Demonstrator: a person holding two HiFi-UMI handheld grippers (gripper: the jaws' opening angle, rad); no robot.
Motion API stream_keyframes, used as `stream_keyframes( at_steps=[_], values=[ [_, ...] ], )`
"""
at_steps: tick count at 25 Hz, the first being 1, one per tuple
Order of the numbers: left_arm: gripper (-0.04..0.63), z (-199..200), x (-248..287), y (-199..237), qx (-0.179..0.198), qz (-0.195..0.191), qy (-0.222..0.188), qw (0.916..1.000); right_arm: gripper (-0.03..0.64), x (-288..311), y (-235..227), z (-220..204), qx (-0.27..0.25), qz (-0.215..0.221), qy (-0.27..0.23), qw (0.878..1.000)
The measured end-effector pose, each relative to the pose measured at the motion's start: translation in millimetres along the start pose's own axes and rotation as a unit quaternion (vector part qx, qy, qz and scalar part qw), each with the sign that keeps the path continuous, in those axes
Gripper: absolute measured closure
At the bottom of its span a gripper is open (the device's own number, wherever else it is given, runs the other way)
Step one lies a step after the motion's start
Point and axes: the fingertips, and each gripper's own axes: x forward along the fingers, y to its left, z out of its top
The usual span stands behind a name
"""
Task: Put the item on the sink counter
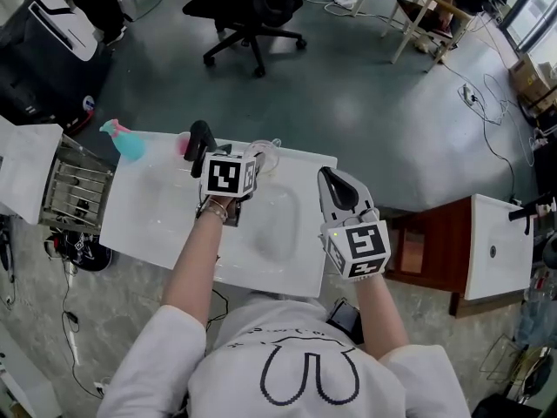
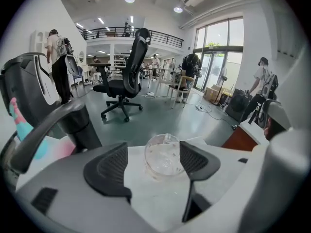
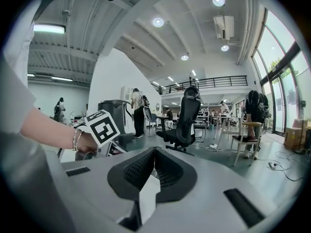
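1. Glass cup [image 2: 164, 155] is sitting upright on the white sink counter [image 1: 148, 207], right at its back edge, behind the basin [image 1: 271, 226].
2. Left gripper [image 2: 155, 159] is hovering with its fingers spread wide. The cup is standing between the tips, and neither pad is squeezing it, so nothing's held.
3. Black faucet [image 1: 198, 146] is crowding the cup's left side, with a teal spray bottle [image 1: 127, 141] further along that edge.
4. Right gripper [image 3: 154, 166] is hanging over the counter's right edge with its fingers pressed together and empty.
5. Bare counter is stretching left of the basin, and open floor is lying beyond the back edge as far as an office chair [image 1: 252, 7].
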Motion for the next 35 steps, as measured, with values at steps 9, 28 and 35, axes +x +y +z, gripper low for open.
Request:
stream_keyframes(
  at_steps=[9, 28, 35],
  values=[
    [0.265, 5, -68, -3, -0.012, 0.026, -0.063, 0.9976, 0.589, -21, 14, 23, -0.006, 0.023, -0.03, 0.999],
    [0.362, 5, -219, -39, 0.016, 0.086, -0.266, 0.9599, 0.589, -81, 27, 57, -0.025, 0.064, -0.08, 0.994],
    [0.548, 15, -262, -48, 0.08, 0.119, -0.327, 0.9339, 0.589, -89, 35, 75, -0.042, 0.066, -0.1, 0.992]
  ],
)
